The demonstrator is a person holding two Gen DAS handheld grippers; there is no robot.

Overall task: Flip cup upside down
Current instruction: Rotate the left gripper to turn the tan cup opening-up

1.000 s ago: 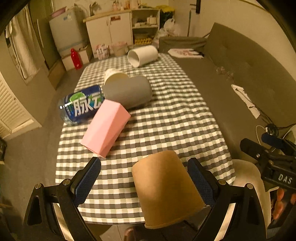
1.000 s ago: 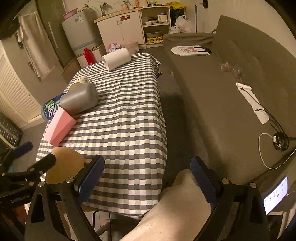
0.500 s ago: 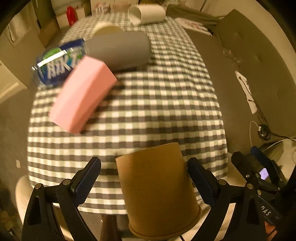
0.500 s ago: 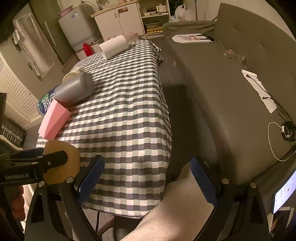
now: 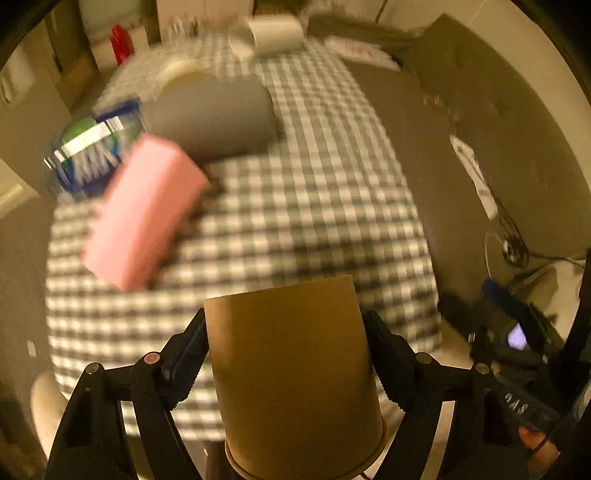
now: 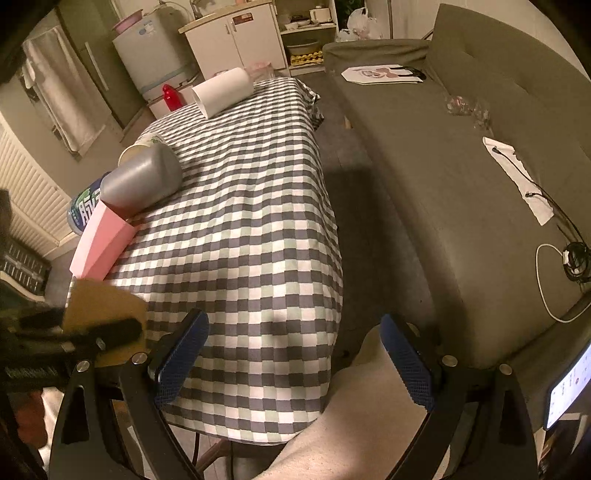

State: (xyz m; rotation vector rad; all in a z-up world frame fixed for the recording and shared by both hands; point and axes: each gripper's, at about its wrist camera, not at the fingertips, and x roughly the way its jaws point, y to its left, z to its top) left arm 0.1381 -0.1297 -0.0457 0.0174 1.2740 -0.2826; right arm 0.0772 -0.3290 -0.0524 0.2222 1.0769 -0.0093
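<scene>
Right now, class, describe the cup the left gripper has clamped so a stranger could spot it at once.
Start at the checked tablecloth and come to its near edge. There the left gripper has its jaws closed on a brown paper cup, base pointing away, rolled rim nearest the camera. Unlike the pink cup, grey cup and white cup lying on the cloth, it is plain kraft brown.

Left tool (image 5: 286, 332): both fingers (image 5: 186, 354) pressed against opposite sides of the brown paper cup (image 5: 295, 373), held base-forward (rim toward the camera). Right tool (image 6: 291, 354): blue-padded fingers (image 6: 179, 356) spread wide with nothing between them, poised at the near end of the bench (image 6: 243, 229).
</scene>
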